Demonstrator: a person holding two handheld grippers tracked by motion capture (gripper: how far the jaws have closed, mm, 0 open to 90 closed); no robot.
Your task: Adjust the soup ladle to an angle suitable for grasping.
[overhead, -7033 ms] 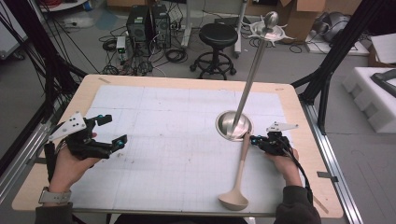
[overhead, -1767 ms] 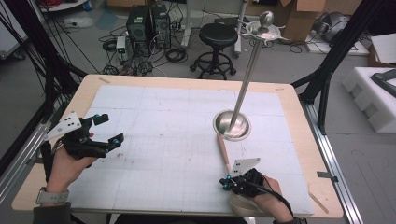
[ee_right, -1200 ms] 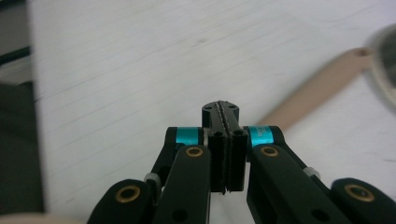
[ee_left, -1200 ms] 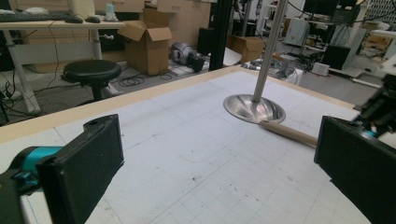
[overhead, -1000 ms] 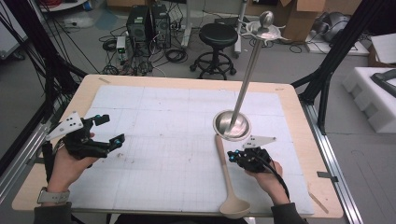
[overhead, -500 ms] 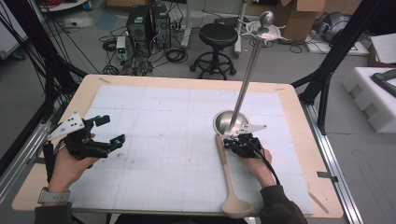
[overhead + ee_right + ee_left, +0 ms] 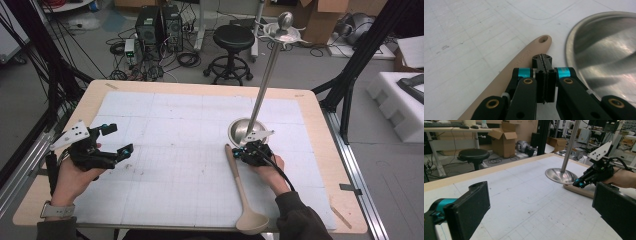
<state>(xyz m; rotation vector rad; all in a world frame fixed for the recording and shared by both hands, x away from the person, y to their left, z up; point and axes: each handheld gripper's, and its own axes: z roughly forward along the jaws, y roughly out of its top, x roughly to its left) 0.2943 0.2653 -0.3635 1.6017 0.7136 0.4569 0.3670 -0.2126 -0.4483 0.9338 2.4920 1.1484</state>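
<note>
Right gripper [image 7: 243,150], jaws pressed shut on nothing, hovers beside ladle handle [image 7: 235,169]; left gripper [image 7: 114,138] rests open.

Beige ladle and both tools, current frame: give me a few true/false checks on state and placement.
1. The right tool has its jaws pressed together with nothing between them. True.
2. The long beige plastic ladle hangs from the hooks at the top of the stand. False: it lies flat on the white gridded mat, its bowl toward the person's edge of the table.
3. The left tool is open. True.
4. The hole end of the ladle's handle lies close beside the round steel base of the tall pole stand. True.
5. The left tool grips the ladle's handle. False: it is held over the mat's left part, far from the ladle, holding nothing.
</note>
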